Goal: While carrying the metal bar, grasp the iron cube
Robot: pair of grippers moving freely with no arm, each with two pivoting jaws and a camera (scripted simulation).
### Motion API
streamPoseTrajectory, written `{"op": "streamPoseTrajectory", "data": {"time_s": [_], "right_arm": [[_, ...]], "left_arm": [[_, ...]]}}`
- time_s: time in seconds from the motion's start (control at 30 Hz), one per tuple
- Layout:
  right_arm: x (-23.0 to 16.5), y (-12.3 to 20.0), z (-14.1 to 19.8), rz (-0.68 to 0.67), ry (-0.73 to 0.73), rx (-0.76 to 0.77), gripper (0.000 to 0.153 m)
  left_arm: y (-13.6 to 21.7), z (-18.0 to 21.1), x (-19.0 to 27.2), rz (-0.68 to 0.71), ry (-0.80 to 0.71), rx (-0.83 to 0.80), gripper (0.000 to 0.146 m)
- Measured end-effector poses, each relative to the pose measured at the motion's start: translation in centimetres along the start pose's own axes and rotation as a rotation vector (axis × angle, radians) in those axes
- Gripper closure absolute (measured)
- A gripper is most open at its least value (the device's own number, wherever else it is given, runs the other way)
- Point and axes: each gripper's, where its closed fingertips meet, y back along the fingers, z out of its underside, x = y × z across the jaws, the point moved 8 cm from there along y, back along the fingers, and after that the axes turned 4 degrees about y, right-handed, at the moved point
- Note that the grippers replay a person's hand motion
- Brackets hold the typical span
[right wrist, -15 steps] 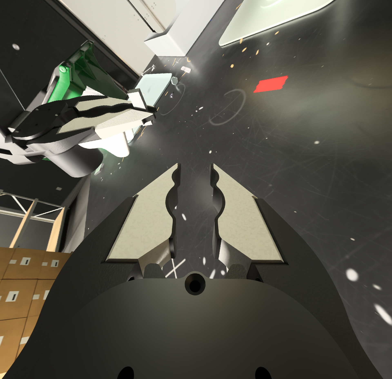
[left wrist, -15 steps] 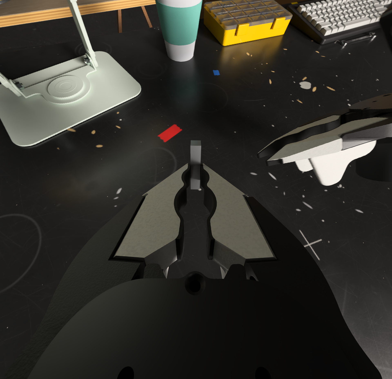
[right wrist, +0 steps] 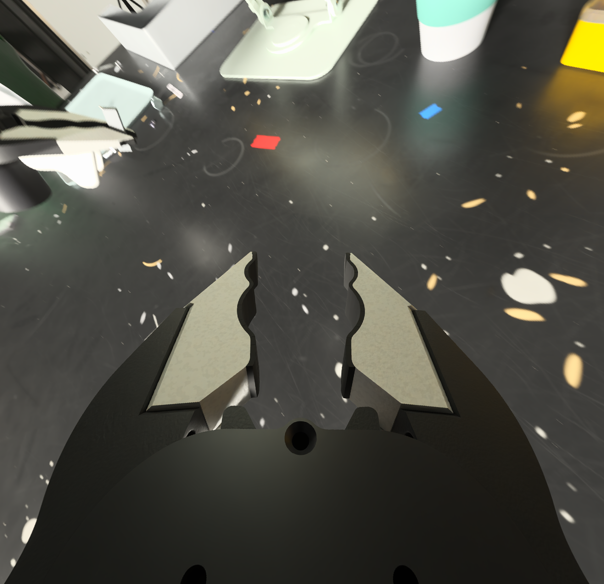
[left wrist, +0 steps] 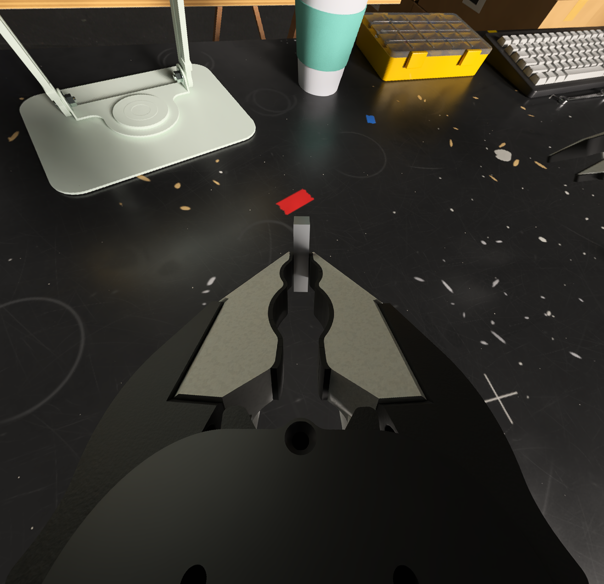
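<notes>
My left gripper (left wrist: pixel 301 256) is shut on the metal bar (left wrist: pixel 301 241), a short grey bar that stands up between the fingertips above the black table (left wrist: pixel 425 274). From the right wrist view the left gripper (right wrist: pixel 129 133) shows at the left with the bar's end (right wrist: pixel 111 117) sticking up. My right gripper (right wrist: pixel 300 256) is open and empty, held low over the table. Only its fingertips (left wrist: pixel 588 172) show at the right edge of the left wrist view. I see no iron cube in either view.
At the back stand a pale green stand base (left wrist: pixel 137 126), a paper cup with a teal sleeve (left wrist: pixel 327 38), a yellow case (left wrist: pixel 425 51) and a keyboard (left wrist: pixel 555 58). Red tape (left wrist: pixel 295 201) and blue tape (left wrist: pixel 370 119) lie flat. A white box (right wrist: pixel 163 28) and a mint pad (right wrist: pixel 108 94) are at the left.
My right gripper has opened wider, swung round to face the cup and stand, and drawn away to the right of the left gripper. The left gripper still holds the bar.
</notes>
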Motion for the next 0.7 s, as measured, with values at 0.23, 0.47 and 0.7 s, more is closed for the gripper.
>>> {"op": "streamPoseTrajectory", "data": {"time_s": [0.23,0.47,0.7], "right_arm": [[1.2,2.3,2.9,0.047,0.088,-0.128,0.098],[0.2,3.1,4.6,-0.034,0.214,-0.237,0.09],[0.4,8.1,7.0,-0.075,0.296,-0.311,0.085]], "left_arm": [[-0.5,-0.4,-0.2,0.003,-0.001,0.001,0.138],[-0.5,0.4,0.5,0.009,0.043,0.01,0.138],[-1.3,0.5,2.1,0.056,0.037,0.005,0.138]]}}
